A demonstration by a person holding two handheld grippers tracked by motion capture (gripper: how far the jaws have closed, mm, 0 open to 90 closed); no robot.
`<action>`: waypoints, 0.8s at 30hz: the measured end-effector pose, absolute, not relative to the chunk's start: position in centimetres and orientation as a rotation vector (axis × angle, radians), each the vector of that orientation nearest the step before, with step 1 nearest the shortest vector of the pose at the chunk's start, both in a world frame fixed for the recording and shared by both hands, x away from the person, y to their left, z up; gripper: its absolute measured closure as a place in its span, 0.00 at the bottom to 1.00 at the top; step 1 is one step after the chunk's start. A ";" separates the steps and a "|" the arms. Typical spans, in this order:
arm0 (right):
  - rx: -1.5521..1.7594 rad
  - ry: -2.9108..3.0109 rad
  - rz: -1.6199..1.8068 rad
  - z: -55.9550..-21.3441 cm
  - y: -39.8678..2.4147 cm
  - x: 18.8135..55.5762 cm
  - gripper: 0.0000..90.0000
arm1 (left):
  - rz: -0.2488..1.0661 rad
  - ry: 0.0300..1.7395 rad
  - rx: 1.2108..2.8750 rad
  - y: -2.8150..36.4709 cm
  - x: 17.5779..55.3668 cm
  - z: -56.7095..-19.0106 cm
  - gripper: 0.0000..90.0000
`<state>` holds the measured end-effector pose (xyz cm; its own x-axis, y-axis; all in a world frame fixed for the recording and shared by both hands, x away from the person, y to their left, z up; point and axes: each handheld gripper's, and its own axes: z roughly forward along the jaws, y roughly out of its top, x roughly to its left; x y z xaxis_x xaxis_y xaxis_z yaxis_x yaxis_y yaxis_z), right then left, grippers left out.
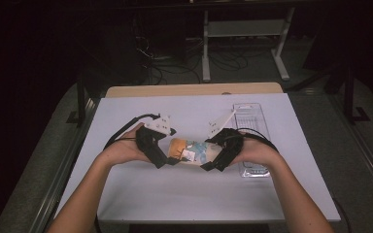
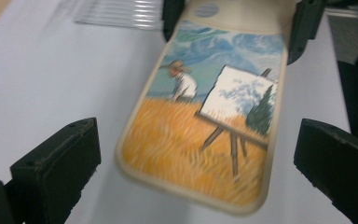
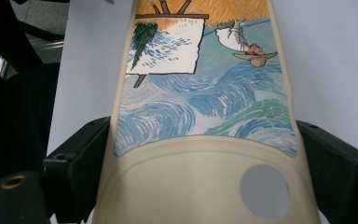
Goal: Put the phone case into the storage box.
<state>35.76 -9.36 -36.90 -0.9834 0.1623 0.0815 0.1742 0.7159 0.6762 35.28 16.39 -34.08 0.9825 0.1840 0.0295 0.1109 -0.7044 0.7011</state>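
Phone case (image 3: 200, 112) clamped in right claw (image 3: 200, 154)

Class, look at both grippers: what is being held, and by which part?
The right gripper clamps the phone case by its long edges at the camera-hole end; the left gripper is open around the other end.

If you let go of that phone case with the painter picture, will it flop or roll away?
The phone case probably stays fairly stiff: held at one end by the right gripper, it juts out without drooping. It looks thin and hollow, so likely light. Being flat, it should not roll, though its smooth surface might slide.
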 end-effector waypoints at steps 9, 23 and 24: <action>-0.368 -2.900 -1.146 -37.1 -10.2 36.3 0.11 | 0.225 0.390 2.302 18.3 34.9 -35.4 0.00; -0.492 -2.889 -1.181 -37.3 -11.2 36.7 0.11 | 0.275 0.565 2.256 19.8 33.0 -38.7 0.00; -0.489 -2.896 -1.187 -37.3 -11.2 36.8 0.11 | 0.279 0.592 2.244 19.8 32.9 -39.0 0.00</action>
<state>36.76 -11.22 -37.32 -0.9519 0.2922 0.0921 0.2728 0.6713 0.6891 32.85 19.83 -38.95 0.8672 0.4978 0.0114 0.3262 -0.5853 0.7423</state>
